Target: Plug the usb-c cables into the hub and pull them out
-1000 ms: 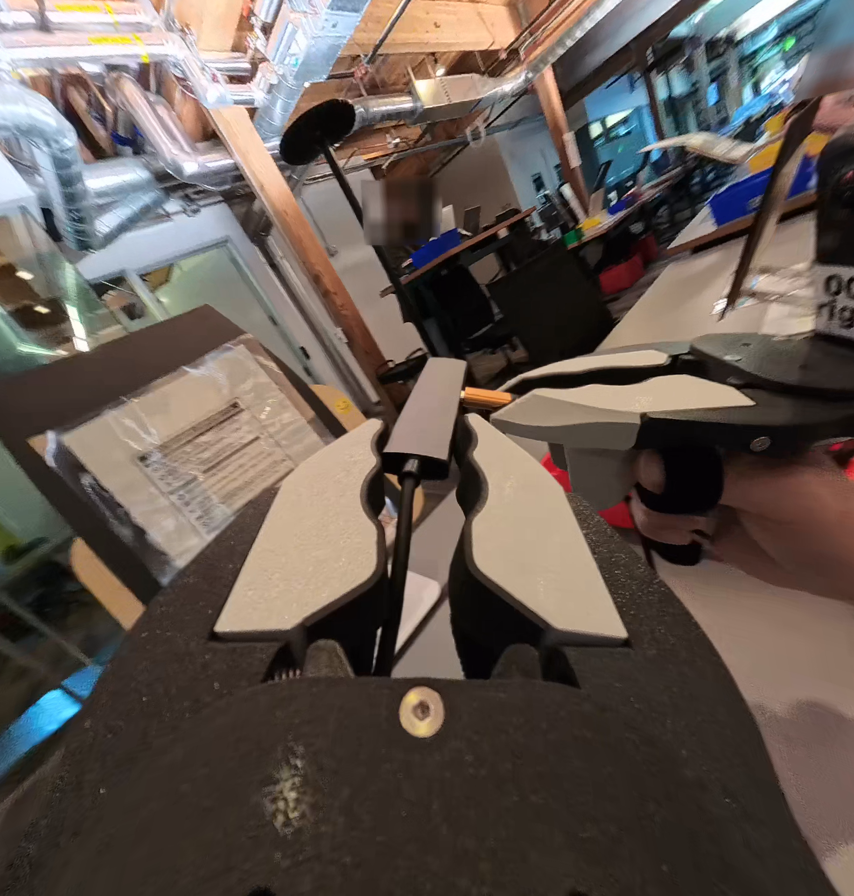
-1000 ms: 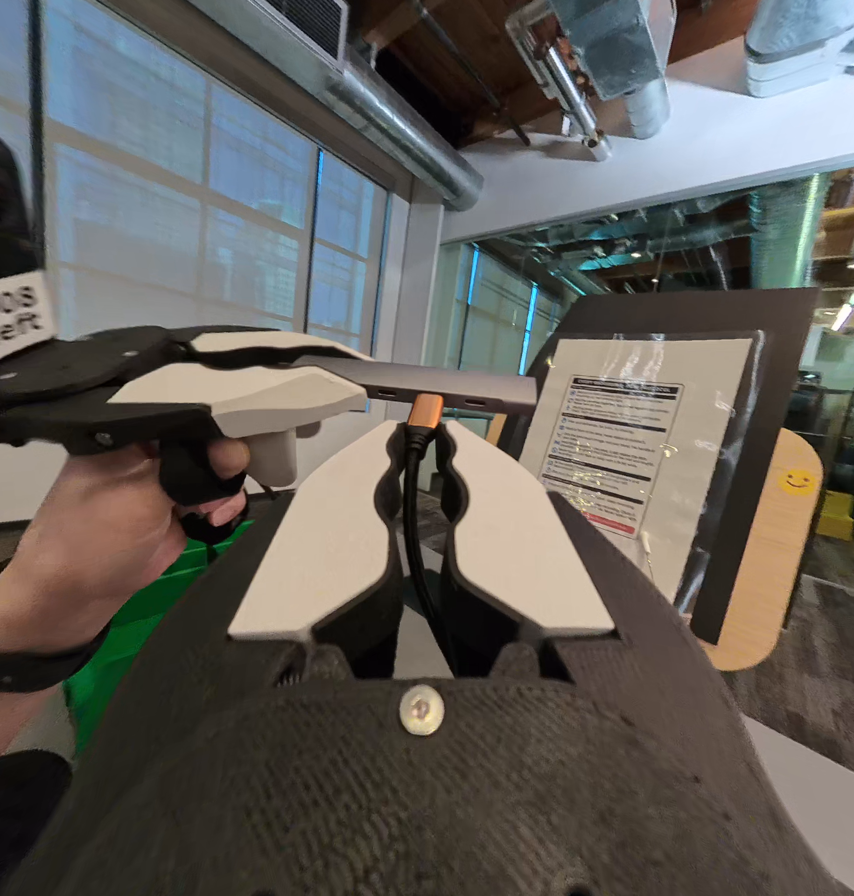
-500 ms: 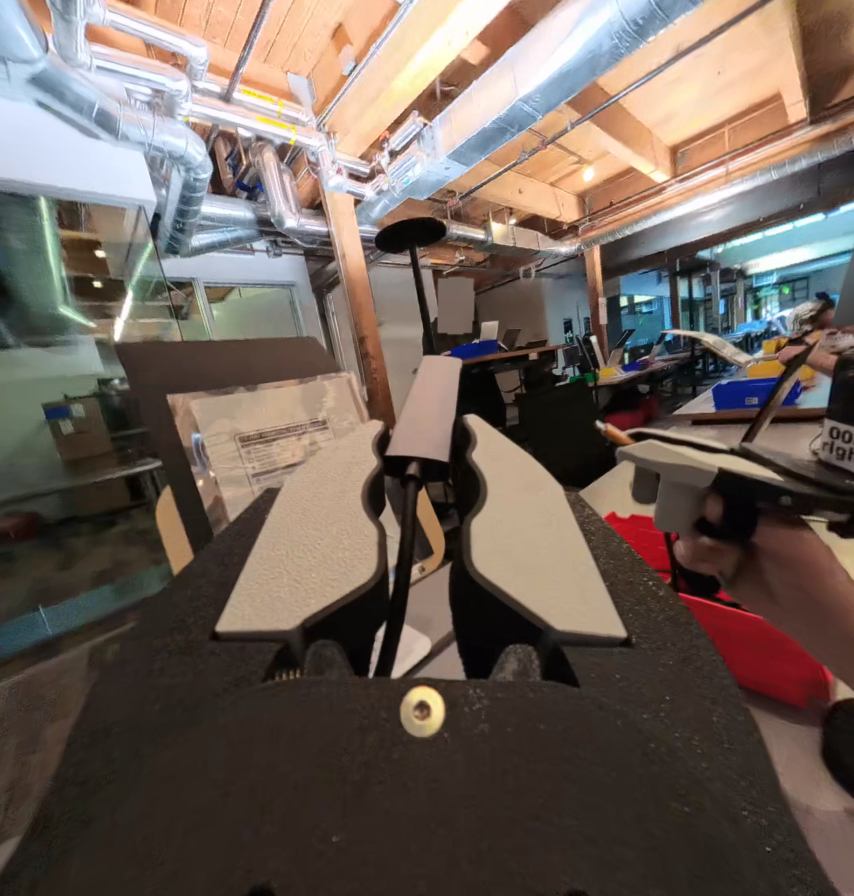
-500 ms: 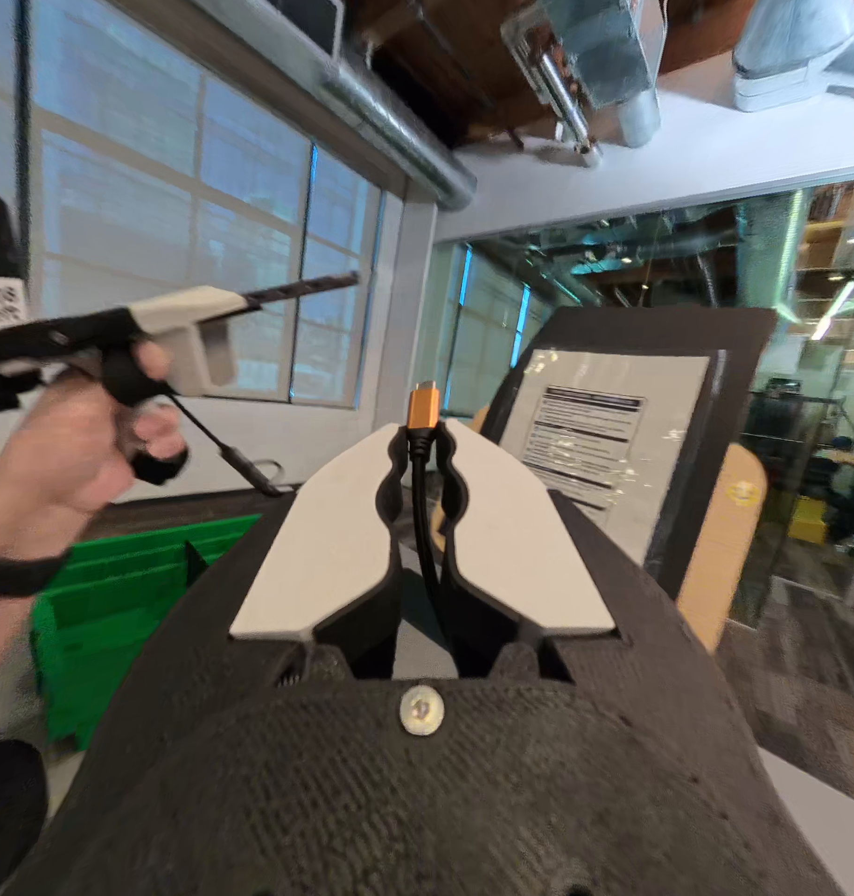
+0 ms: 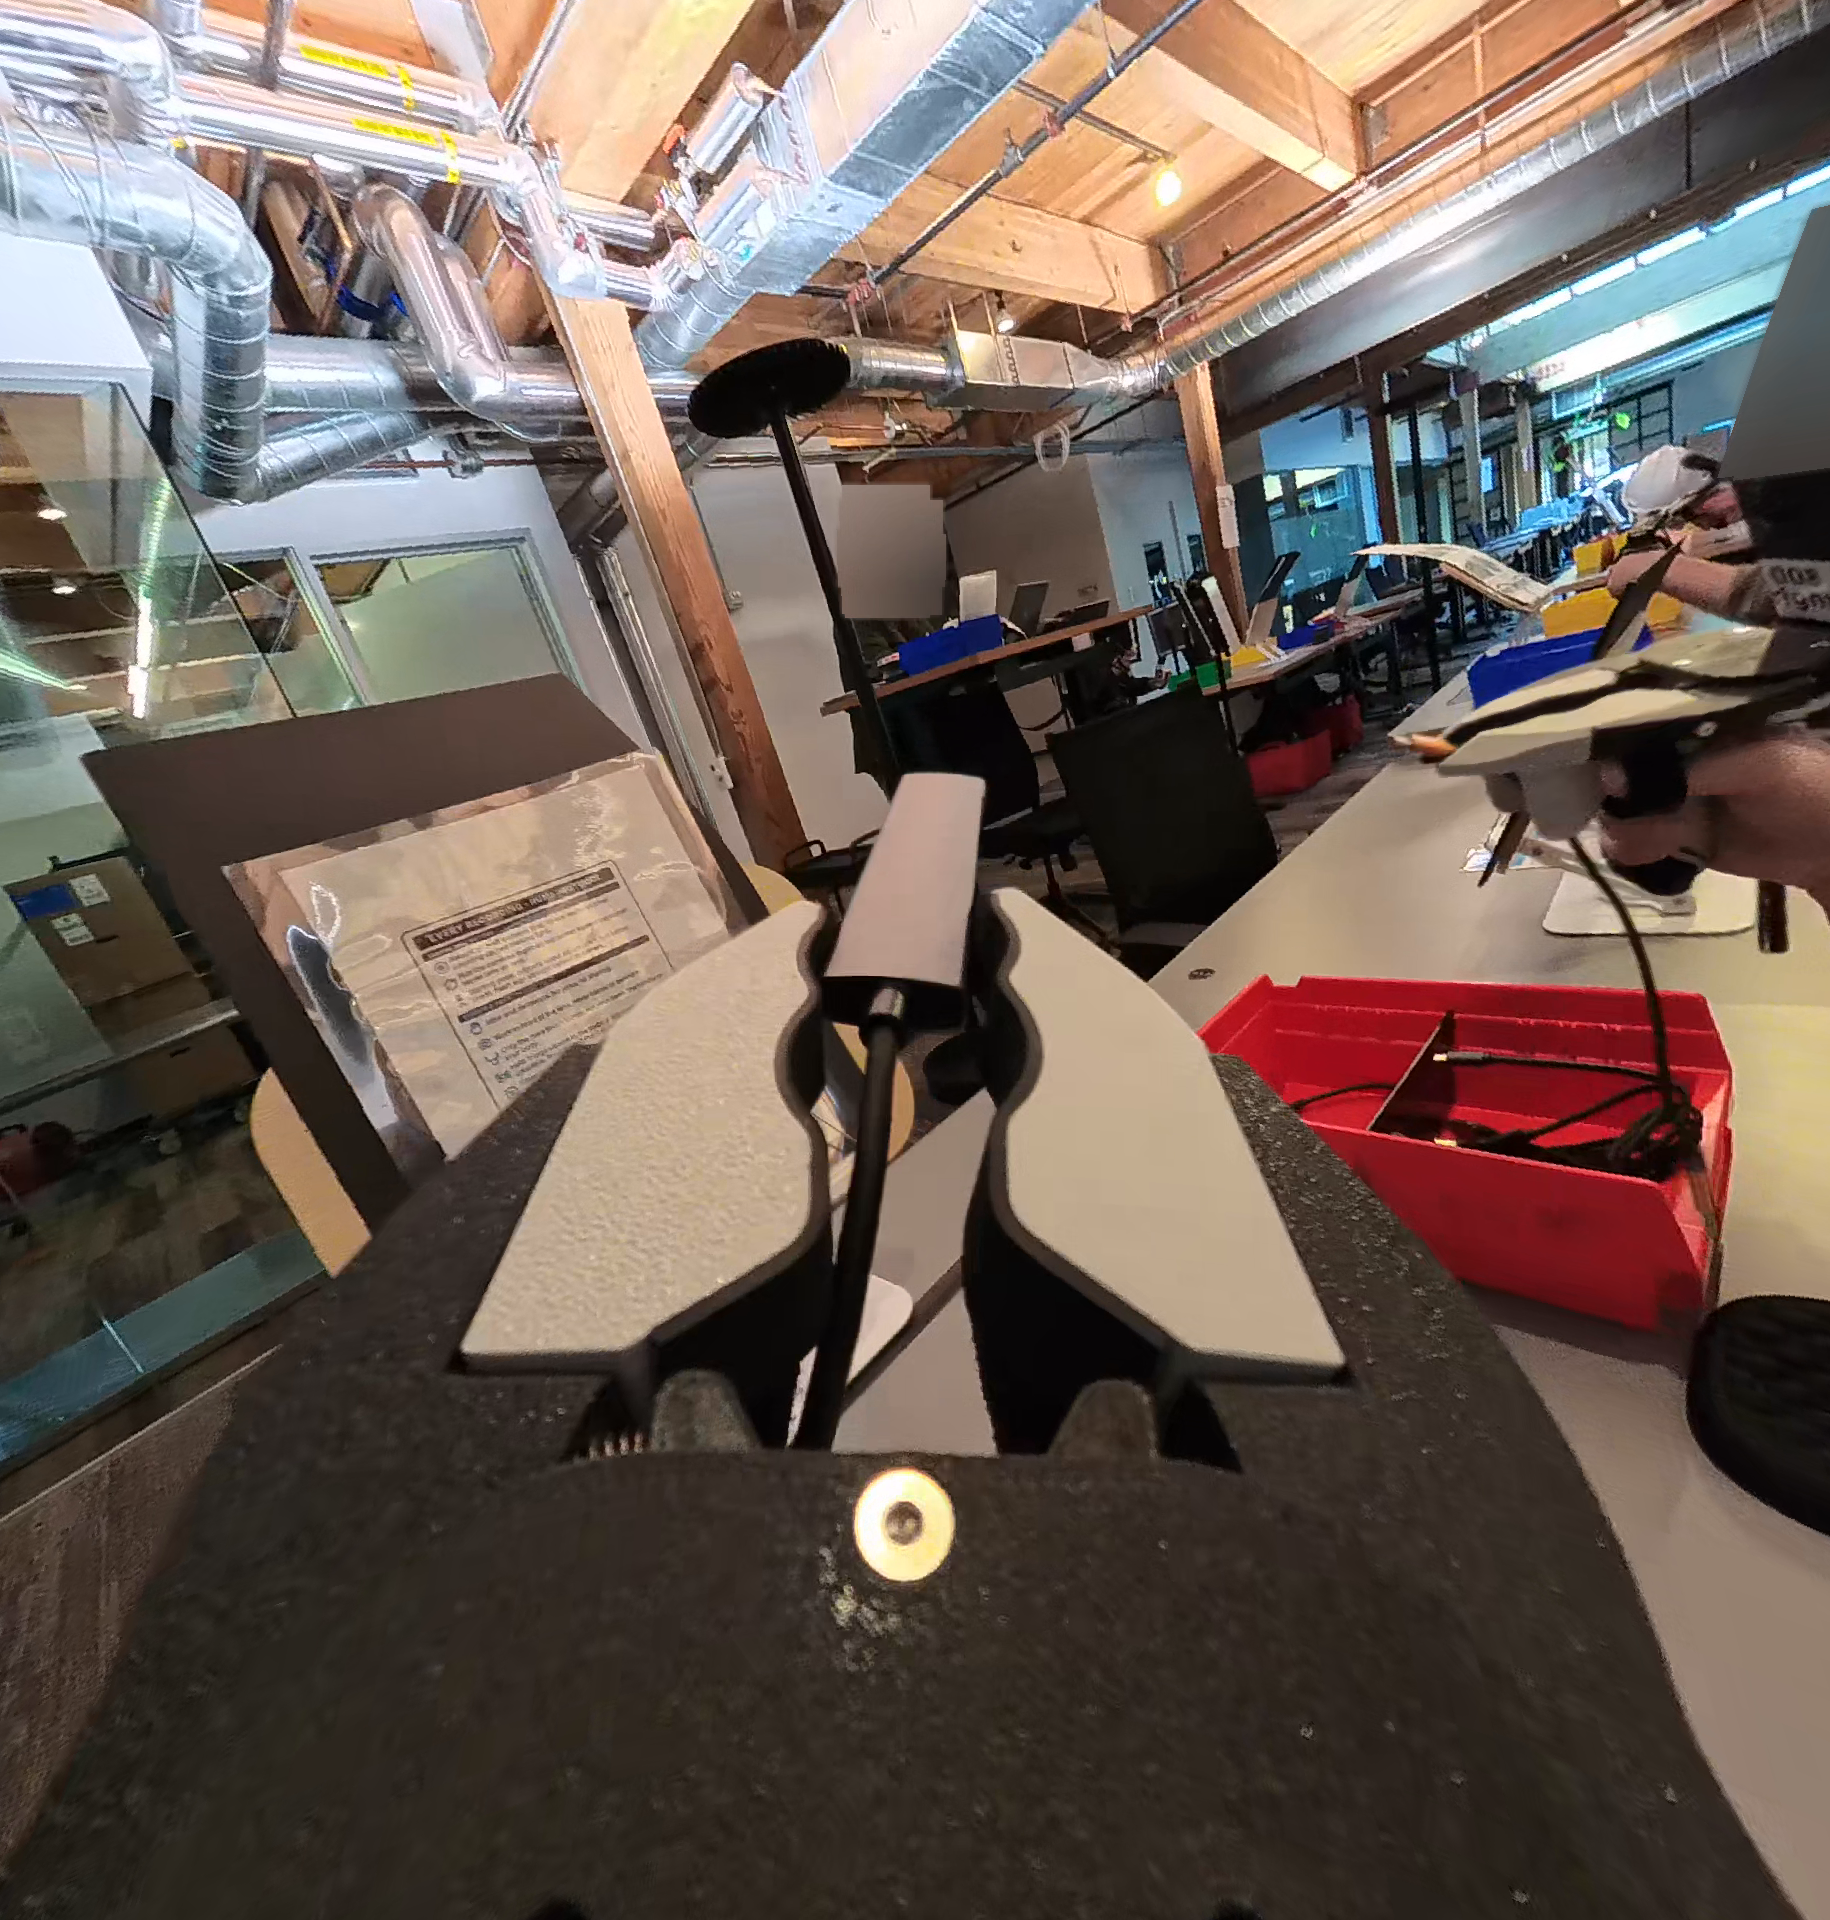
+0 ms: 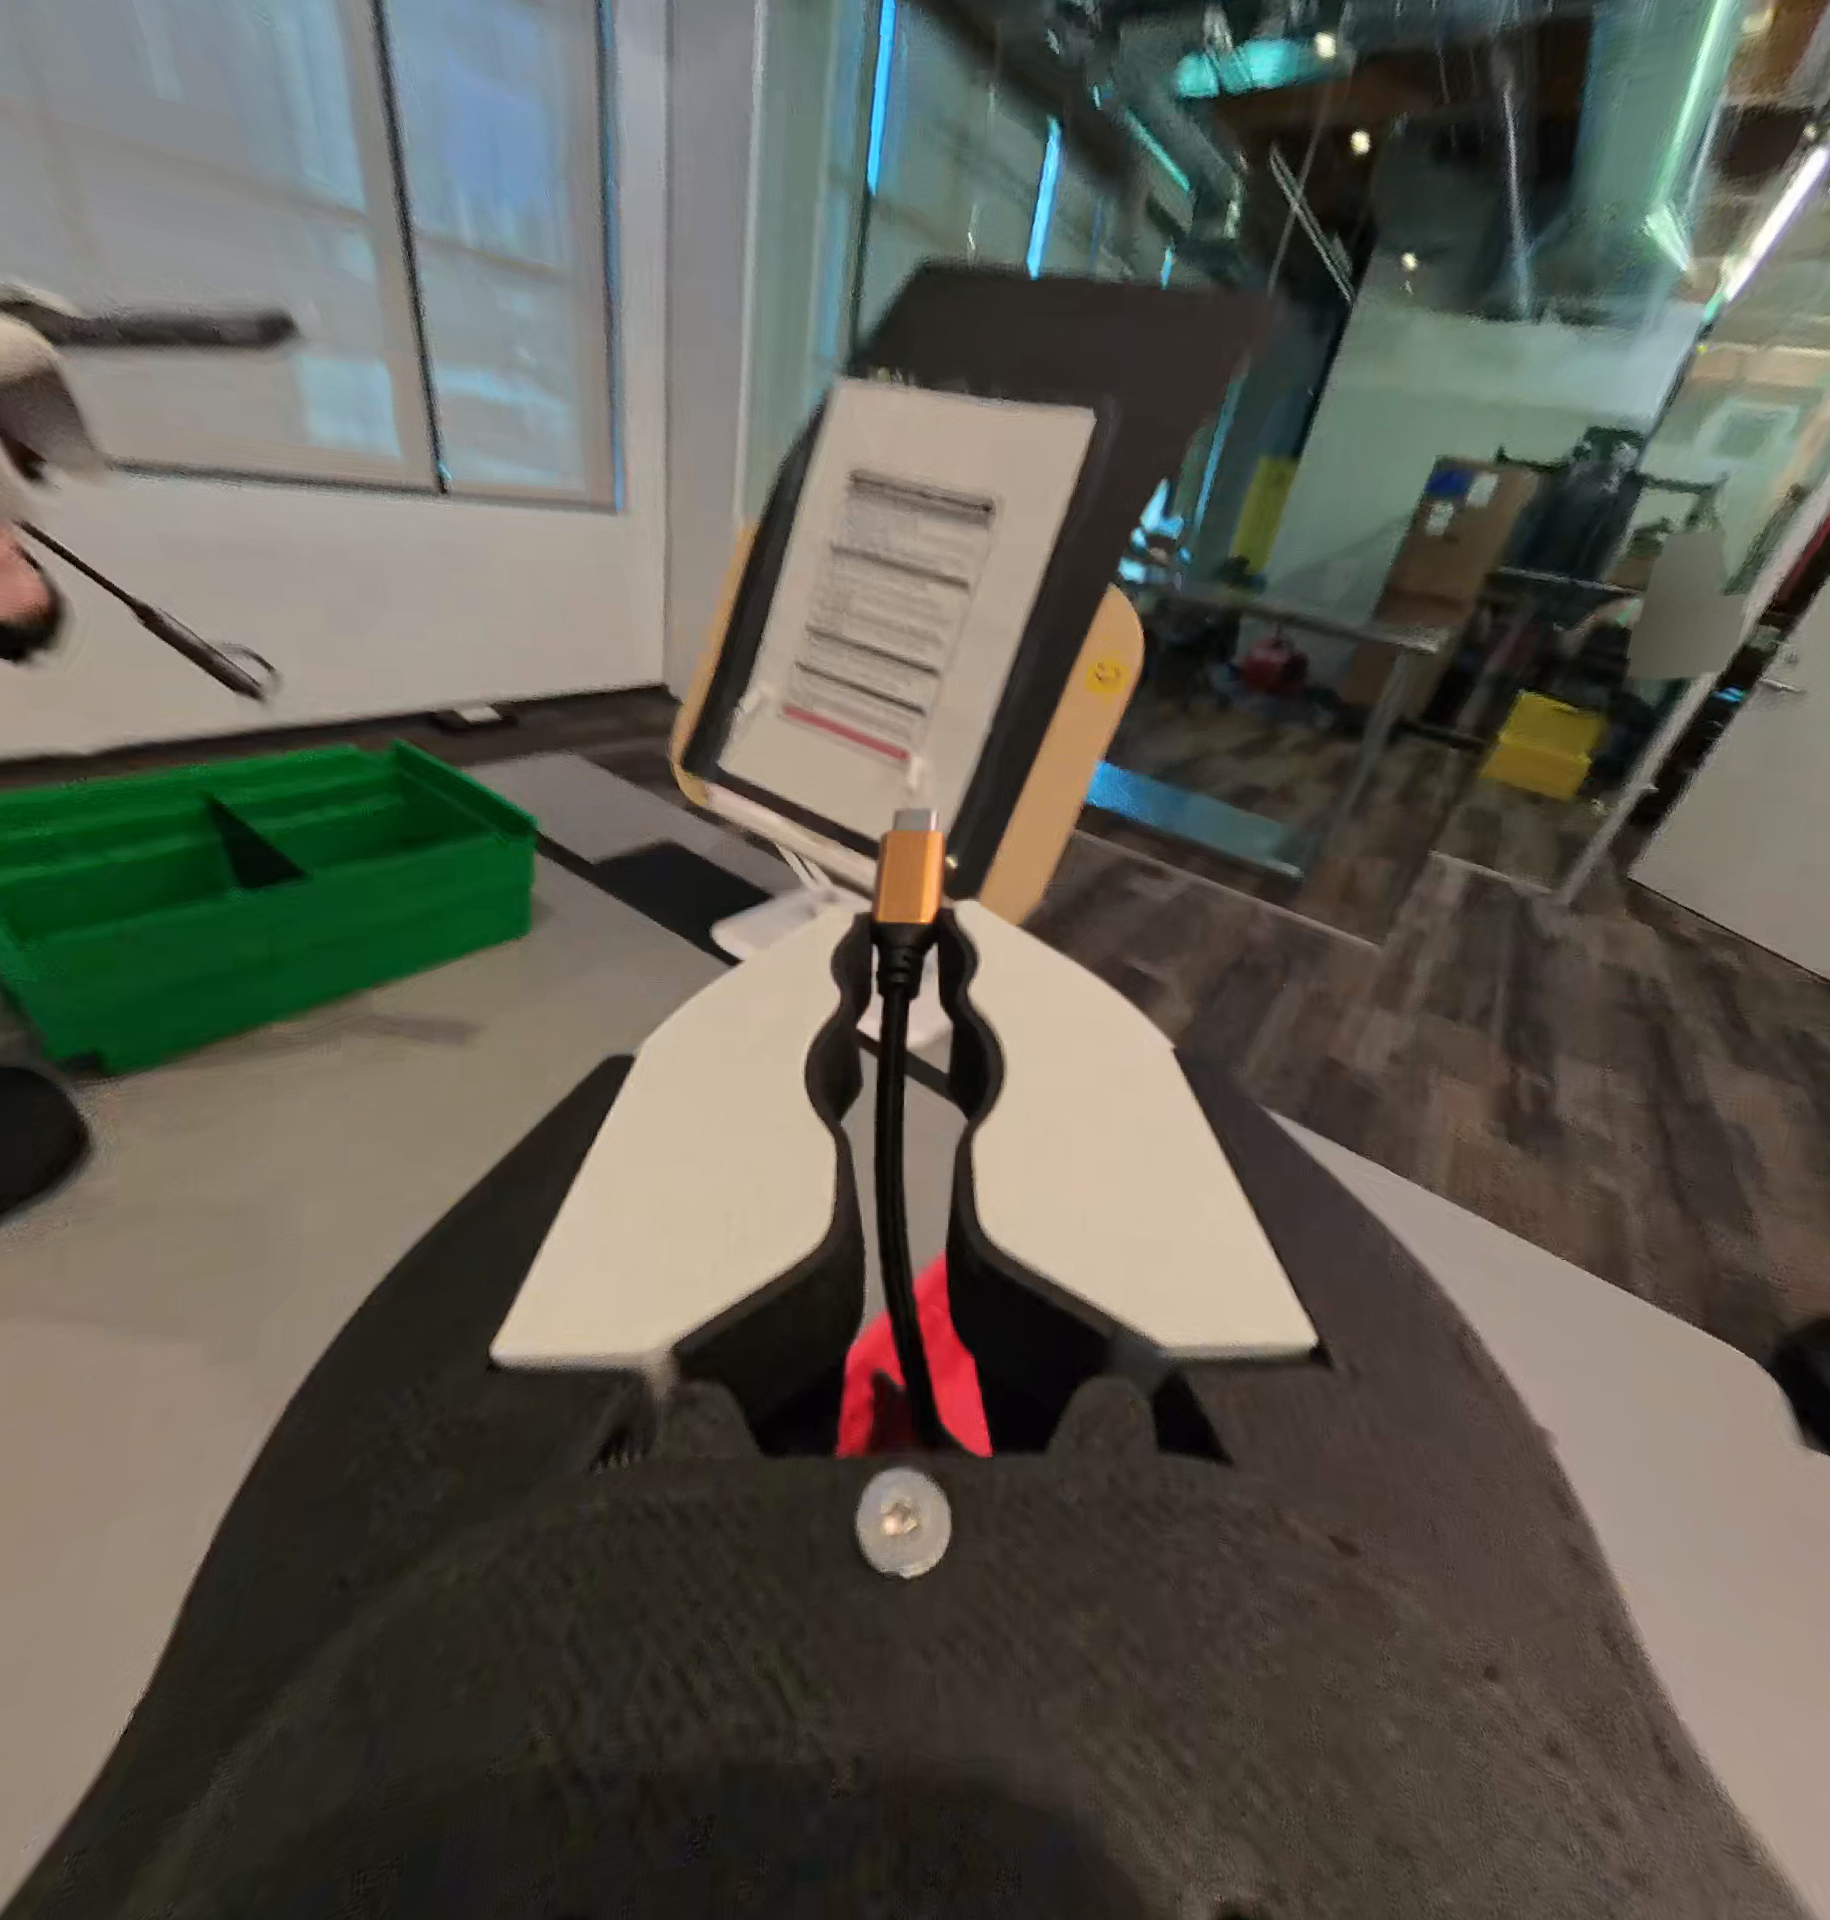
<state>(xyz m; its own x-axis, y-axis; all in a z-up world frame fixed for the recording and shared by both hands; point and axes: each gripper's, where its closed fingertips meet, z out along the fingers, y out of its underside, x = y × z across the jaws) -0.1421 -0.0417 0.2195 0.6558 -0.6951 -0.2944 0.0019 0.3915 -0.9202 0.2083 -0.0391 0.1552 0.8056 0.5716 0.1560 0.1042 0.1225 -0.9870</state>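
My left gripper (image 5: 903, 920) is shut on the dark grey hub (image 5: 916, 873), which sticks out forward past the fingertips; its own black lead (image 5: 857, 1205) runs back between the fingers. My right gripper (image 6: 906, 925) is shut on the usb-c cable (image 6: 895, 1143) just behind its orange plug (image 6: 906, 873), whose metal tip is bare. The plug is out of the hub and far from it. In the left wrist view the right gripper (image 5: 1436, 743) is far to the right, its cable (image 5: 1643, 997) hanging into the red bin. In the right wrist view the hub (image 6: 168, 327) is a blur at the far left.
A red bin (image 5: 1513, 1205) with several black cables sits on the grey table (image 5: 1721, 1558) at the right. A green divided bin (image 6: 215, 883) sits at the left. A black board with a plastic-covered sheet (image 6: 911, 613) stands on a white stand at the table's far edge. Some 35 centimeters of space lies between my two pairs of fingers.
The orange plug came out of the hub's port. The two grippers then moved far apart, the right one swinging to the right and tilting down toward the table.
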